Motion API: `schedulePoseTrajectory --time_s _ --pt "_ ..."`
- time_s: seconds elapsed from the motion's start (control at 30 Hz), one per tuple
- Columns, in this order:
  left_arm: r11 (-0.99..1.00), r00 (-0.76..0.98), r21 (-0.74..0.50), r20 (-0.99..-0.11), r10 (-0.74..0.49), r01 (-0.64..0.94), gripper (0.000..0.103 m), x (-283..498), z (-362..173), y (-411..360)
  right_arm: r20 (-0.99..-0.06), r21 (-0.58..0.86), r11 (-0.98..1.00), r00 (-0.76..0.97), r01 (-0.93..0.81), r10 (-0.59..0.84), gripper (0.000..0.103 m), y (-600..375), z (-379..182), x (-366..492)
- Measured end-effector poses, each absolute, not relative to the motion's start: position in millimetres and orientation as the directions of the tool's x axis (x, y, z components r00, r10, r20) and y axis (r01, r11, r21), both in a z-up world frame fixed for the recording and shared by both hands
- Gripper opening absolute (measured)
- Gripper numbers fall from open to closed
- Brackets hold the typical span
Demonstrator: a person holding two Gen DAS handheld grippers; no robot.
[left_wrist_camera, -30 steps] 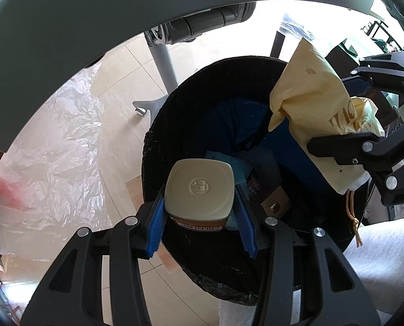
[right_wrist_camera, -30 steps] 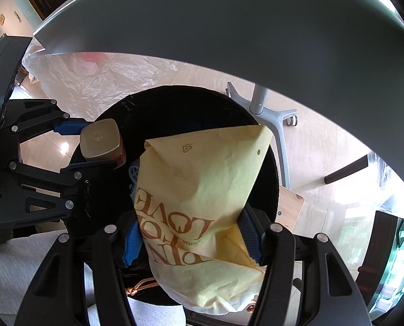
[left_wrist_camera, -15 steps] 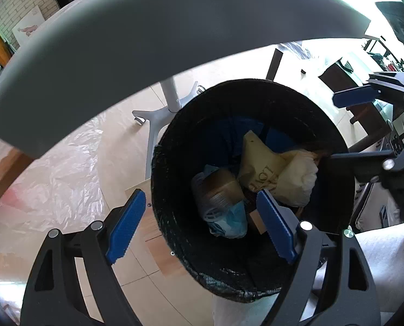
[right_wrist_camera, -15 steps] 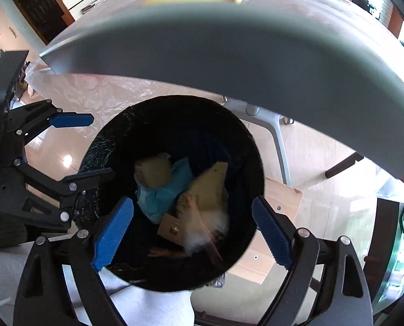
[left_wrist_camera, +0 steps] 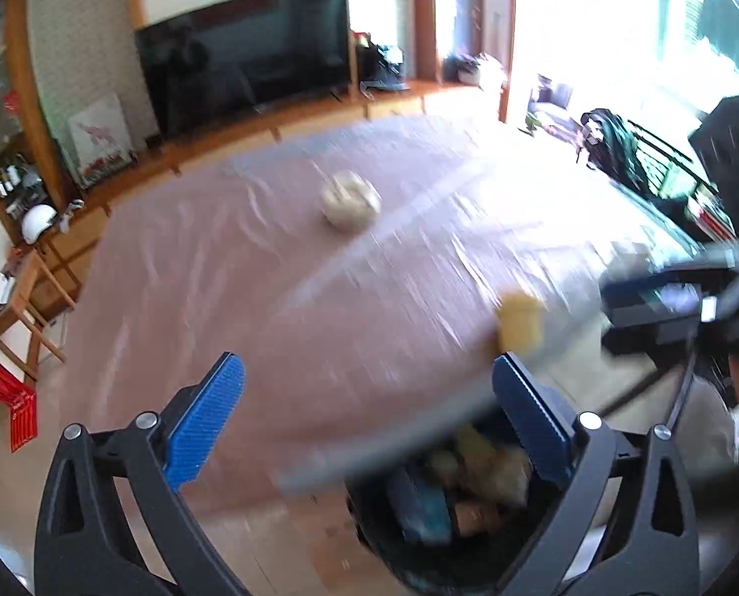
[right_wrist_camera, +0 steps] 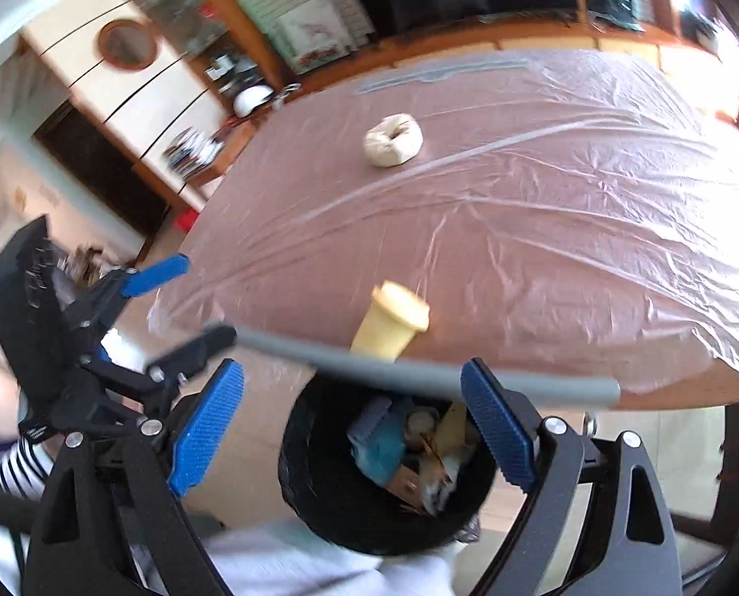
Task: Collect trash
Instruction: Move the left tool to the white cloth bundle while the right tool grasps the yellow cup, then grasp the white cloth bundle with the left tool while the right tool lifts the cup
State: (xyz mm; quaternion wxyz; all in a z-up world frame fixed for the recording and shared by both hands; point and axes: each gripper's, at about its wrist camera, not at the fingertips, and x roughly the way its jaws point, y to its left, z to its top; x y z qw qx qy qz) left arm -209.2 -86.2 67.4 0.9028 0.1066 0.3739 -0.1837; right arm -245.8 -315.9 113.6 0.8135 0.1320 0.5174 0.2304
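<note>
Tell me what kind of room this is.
Most likely a living and dining room in a home: a large dark television on a long wooden cabinet, a big table under clear plastic sheeting, and a black trash bin beside it.

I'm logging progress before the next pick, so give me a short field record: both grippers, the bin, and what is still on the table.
left gripper: open, nothing between the jaws, which have just been opening
right gripper: open, empty, above the bin
bin: black, on the floor below the table edge, holds mixed trash
table: covered with clear plastic sheet
yellow cup: on its side near the table's near edge
pale bundle: farther back on the table, kind unclear
</note>
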Motion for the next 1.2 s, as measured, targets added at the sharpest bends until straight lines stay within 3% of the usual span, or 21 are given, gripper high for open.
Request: schedulePoseTrajectory --time_s 0.27,0.7,0.77,0.9,1.2 --pt "0.897 0.678 0.158 -0.712 -0.186 0.412 0.101 -132 64 -112 -0.827 0.466 0.881 0.313 -0.084 0.468 0.075 -307 87 -213" --pt "0.862 0.612 0.169 -0.768 -0.189 0.478 0.100 -56 40 -152 -0.848 0.453 0.890 0.283 -0.048 0.447 0.069 -286 77 -199" --pt "0.865 0.609 0.167 -0.772 -0.184 0.474 0.100 -48 35 -155 -0.852 0.446 0.894 0.284 -0.048 0.441 0.064 -283 76 -195" --pt "0.864 0.590 0.164 -0.789 -0.175 0.476 0.082 -37 28 -153 -0.858 0.436 0.898 0.281 -0.047 0.431 0.045 -280 73 -192" --pt "0.852 0.583 0.185 -0.796 -0.162 0.490 0.081 -31 21 -159 -0.890 0.343 0.933 0.280 -0.112 0.361 0.045 -263 77 -193"
